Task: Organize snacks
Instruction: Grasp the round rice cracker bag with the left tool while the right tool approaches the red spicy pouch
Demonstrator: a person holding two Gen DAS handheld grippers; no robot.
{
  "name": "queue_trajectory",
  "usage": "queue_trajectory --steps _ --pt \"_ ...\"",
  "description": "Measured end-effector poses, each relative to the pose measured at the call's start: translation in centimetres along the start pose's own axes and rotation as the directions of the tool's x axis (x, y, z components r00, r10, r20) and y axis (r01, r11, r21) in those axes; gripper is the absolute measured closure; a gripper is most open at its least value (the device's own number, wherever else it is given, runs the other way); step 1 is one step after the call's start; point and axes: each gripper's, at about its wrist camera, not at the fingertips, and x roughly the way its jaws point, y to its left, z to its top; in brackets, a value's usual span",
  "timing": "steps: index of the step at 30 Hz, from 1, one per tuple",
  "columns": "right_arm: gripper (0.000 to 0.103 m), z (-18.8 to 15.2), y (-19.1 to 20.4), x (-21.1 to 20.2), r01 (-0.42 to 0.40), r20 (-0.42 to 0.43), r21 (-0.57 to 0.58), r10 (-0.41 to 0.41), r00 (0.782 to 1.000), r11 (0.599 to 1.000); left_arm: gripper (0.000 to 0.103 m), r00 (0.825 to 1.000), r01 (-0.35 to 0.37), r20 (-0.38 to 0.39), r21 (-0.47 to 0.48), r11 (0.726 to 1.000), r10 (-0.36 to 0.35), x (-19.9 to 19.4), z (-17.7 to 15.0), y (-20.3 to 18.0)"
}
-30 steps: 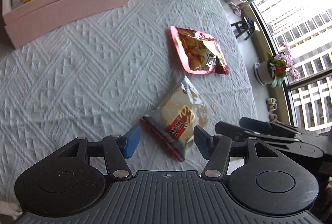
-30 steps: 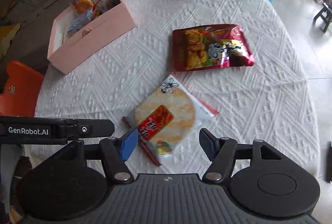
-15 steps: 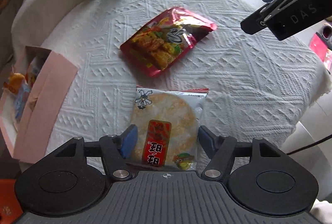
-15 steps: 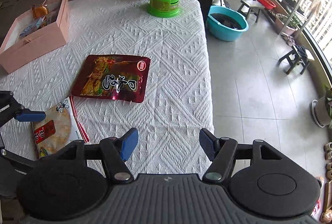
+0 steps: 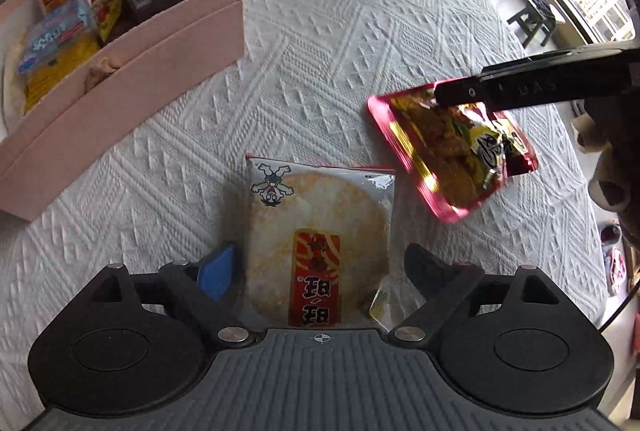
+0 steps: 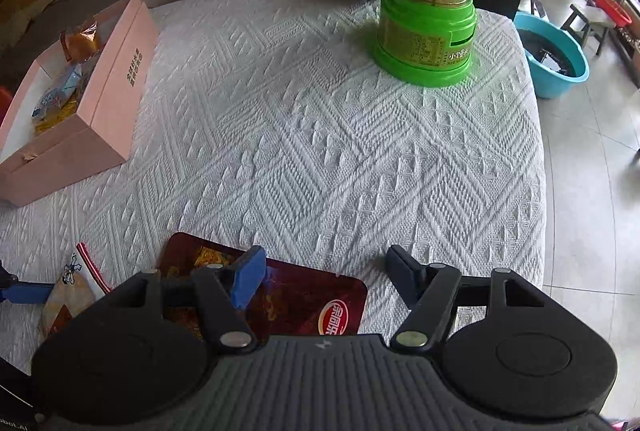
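**A:** Snacks first: where do the two loose packets lie?

**B:** Both lie flat on the white textured tablecloth [image 5: 320, 71]. The rice cracker packet [image 5: 318, 243] sits nearest the left wrist camera, cartoon figure at its far end and red label at its near end. The red snack bag [image 5: 452, 151] lies just to its right and a little farther off, apart from it.

**A:** And the left gripper [image 5: 320, 265]?

**B:** It points steeply down over the rice cracker packet, which sits between its fingers. Its jaws have just been opening and stand wide; the blue pad on the left finger is beside the packet's edge, and I see neither pad pressing on it.

**A:** The right gripper [image 6: 324, 271]?

**B:** Its jaws have just opened a little further and are well spread. The left finger hangs over the red snack bag; the right finger is over bare cloth past the bag's right edge. Nothing is pinched. From the left wrist view, one of its black fingers crosses above the bag's far corner.

**A:** Where do the snacks already sorted sit?

**B:** In the pink box [image 5: 132, 79] at the far left, open on top, with several wrapped snacks [image 5: 64, 35] inside.

**A:** Anything else on the table?

**B:** A green candy dispenser [image 6: 430, 35] with a clear globe stands at the far right edge.
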Motion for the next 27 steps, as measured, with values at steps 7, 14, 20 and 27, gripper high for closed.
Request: queue_trajectory --steps 7,14,20,27 --pt "0.022 -5.2 1.0 -2.4 -0.113 -0.044 0.016 0.113 0.993 0.994 0.008 0.999 -0.022 -0.032 -0.043 0.999 0.021 0.5 1.0 -0.4" --pt "0.022 -5.9 0.1 -5.2 -0.045 -0.045 0.141 0.052 0.998 0.989 0.024 0.999 -0.04 -0.007 -0.109 0.993 0.039 -0.6 0.4 1.2" --pt "0.022 -8.0 0.8 -4.8 -0.094 -0.068 0.472 0.143 0.987 0.877 0.024 0.999 -0.03 -0.021 -0.206 0.978 0.027 -3.0 -2.9 4.6" --pt "0.0 -4.5 3.6 -1.0 0.089 -0.077 0.668 -0.051 0.996 0.739 0.024 0.999 -0.014 -0.04 -0.243 0.97 0.004 -4.6 -6.3 7.4"
